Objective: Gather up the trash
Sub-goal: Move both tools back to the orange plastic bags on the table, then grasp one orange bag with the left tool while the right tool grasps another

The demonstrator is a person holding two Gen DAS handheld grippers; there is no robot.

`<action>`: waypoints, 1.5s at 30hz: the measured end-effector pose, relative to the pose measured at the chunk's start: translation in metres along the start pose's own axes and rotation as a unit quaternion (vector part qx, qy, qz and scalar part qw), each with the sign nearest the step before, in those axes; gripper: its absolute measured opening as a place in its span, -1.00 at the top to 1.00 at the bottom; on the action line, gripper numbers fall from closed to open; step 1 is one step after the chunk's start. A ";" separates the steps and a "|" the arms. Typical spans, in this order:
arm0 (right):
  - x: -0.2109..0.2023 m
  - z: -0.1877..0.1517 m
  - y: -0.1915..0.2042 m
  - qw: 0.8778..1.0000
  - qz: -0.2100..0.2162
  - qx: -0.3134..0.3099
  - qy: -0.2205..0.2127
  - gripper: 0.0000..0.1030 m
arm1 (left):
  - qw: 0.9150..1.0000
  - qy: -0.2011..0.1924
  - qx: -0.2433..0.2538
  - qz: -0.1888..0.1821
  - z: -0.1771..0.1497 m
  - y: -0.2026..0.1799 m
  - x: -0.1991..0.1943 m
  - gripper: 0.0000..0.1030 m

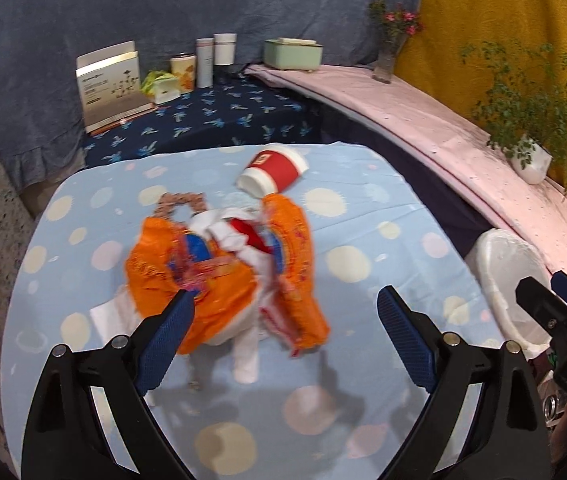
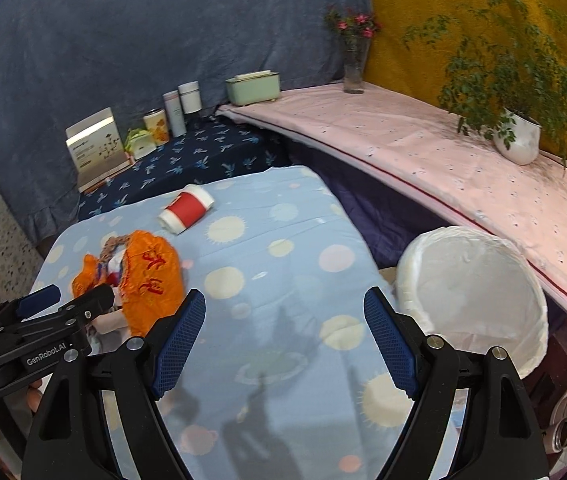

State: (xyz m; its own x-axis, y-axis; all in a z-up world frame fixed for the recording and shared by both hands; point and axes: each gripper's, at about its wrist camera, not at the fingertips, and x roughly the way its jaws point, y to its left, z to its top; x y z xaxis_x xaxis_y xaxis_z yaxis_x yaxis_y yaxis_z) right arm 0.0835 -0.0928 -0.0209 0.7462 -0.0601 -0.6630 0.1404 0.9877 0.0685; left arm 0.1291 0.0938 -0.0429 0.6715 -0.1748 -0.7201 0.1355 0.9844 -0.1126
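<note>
- The worktop (image 1: 363, 208), under a pale blue spotted cloth, carries all the trash.
- A white-lined bin (image 2: 479, 292) stands just off the worktop's right edge.
- An orange bag (image 1: 187, 276), crumpled with white and red wrappers in it, lies left of the worktop's middle.
- A red cup (image 1: 273, 170) with a white lid lies on its side near the worktop's far edge, just beyond the bag.
- The left gripper (image 1: 285, 334) hangs over the bag, its fingers (image 1: 165, 344) wide, nothing between them.
- The right gripper (image 2: 285, 344) hangs over bare cloth between bag and bin, fingers (image 2: 389, 344) wide and empty.
</note>
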 end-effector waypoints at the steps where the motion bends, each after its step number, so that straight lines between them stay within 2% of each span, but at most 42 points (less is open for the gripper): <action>1: 0.002 -0.001 0.005 1.000 0.004 -0.003 0.003 -0.52 | 1.000 0.001 -0.001 0.004 -0.001 0.005 0.001 -0.71; 7: 0.017 -0.008 0.035 0.999 0.017 -0.027 0.017 -0.52 | 1.000 0.014 -0.004 0.025 -0.009 0.033 0.009 -0.71; 14: 0.035 -0.013 0.065 0.998 0.032 -0.045 0.035 -0.51 | 0.999 0.026 0.004 0.029 -0.014 0.049 0.022 -0.67; 22: 0.051 -0.016 0.093 0.995 0.050 -0.071 0.047 -0.42 | 0.999 0.043 0.000 0.010 -0.014 0.059 0.035 -0.28; 25: 0.056 -0.017 0.100 0.994 0.055 -0.076 0.054 -0.32 | 0.999 0.051 0.003 -0.007 -0.014 0.060 0.039 0.08; 26: 0.058 -0.017 0.102 0.994 0.057 -0.078 0.056 -0.31 | 0.998 0.055 0.001 -0.016 -0.014 0.060 0.041 0.27; 27: 0.060 -0.018 0.104 0.993 0.059 -0.080 0.059 -0.28 | 0.998 0.058 -0.001 -0.023 -0.015 0.061 0.041 0.33; 33: 0.072 -0.021 0.114 0.991 0.070 -0.086 0.073 -0.08 | 0.998 0.043 -0.003 -0.037 -0.011 0.064 0.033 0.55; 38: 0.081 -0.023 0.125 0.989 0.082 -0.094 0.082 0.01 | 0.999 0.025 -0.010 -0.037 -0.002 0.065 0.020 0.57; 42: 0.091 -0.027 0.134 0.987 0.086 -0.105 0.090 0.23 | 0.999 0.015 -0.014 -0.035 0.003 0.067 0.012 0.57; 44: 0.096 -0.028 0.135 0.986 0.083 -0.108 0.094 0.46 | 0.999 0.012 -0.015 -0.036 0.006 0.066 0.009 0.57; 45: 0.099 -0.029 0.134 0.986 0.083 -0.107 0.098 0.70 | 0.999 0.011 -0.015 -0.036 0.007 0.066 0.008 0.57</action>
State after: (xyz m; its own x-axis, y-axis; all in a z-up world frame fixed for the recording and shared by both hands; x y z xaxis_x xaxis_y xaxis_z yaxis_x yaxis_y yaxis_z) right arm 0.1572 0.0382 -0.0984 0.6044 0.1134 -0.7886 -0.1299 0.9906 0.0429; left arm 0.1481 0.1570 -0.0514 0.6445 -0.2443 -0.7245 0.1606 0.9697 -0.1841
